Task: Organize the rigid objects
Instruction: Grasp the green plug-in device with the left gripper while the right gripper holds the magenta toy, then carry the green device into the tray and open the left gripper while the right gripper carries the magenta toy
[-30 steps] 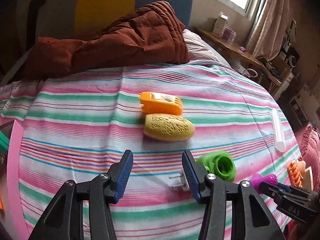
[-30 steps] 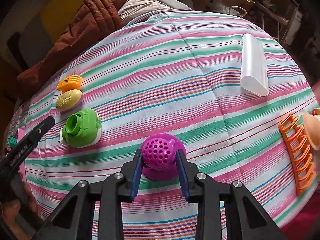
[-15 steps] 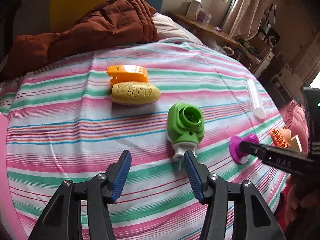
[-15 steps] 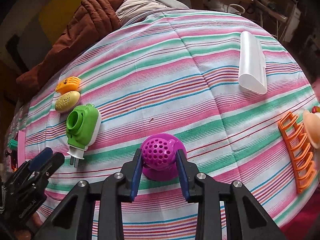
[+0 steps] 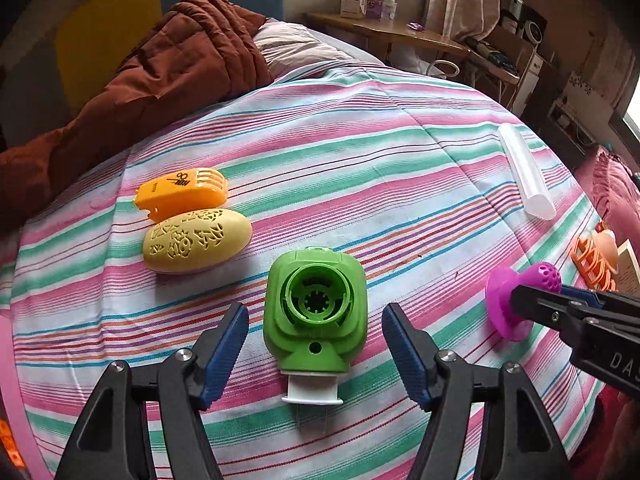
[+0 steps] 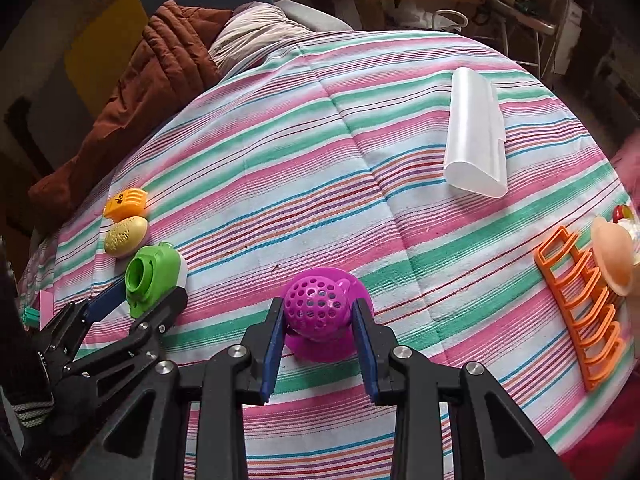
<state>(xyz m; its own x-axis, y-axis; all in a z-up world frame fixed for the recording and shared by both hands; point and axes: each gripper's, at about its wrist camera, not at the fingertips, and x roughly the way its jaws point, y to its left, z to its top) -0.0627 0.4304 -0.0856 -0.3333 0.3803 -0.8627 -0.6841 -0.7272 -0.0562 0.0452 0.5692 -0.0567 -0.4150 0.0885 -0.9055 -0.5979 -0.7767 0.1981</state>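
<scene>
A green plug-in device [image 5: 316,308] lies flat on the striped bedspread [image 5: 360,168], white prongs toward me. My left gripper [image 5: 315,322] straddles it; its jaws are opening and the blue pads stand clear of both sides. Beyond it to the left lie a yellow oval case [image 5: 196,240] and an orange case [image 5: 182,194], side by side. My right gripper [image 6: 319,316] is shut on a purple perforated ball with a round flange [image 6: 320,304], which rests on the bed. In the left wrist view that purple piece [image 5: 516,300] shows at the right.
A translucent white cover [image 6: 476,136] lies far right. An orange rack [image 6: 580,308] and a peach suction cup [image 6: 612,256] sit at the bed's right edge. A brown quilt [image 5: 160,72] and pillow [image 5: 296,44] fill the head end. A wooden desk [image 5: 392,34] stands behind.
My left gripper has swung over to the green device, which now sits between its jaws, and the jaws have widened. The right gripper has kept still on the purple piece.
</scene>
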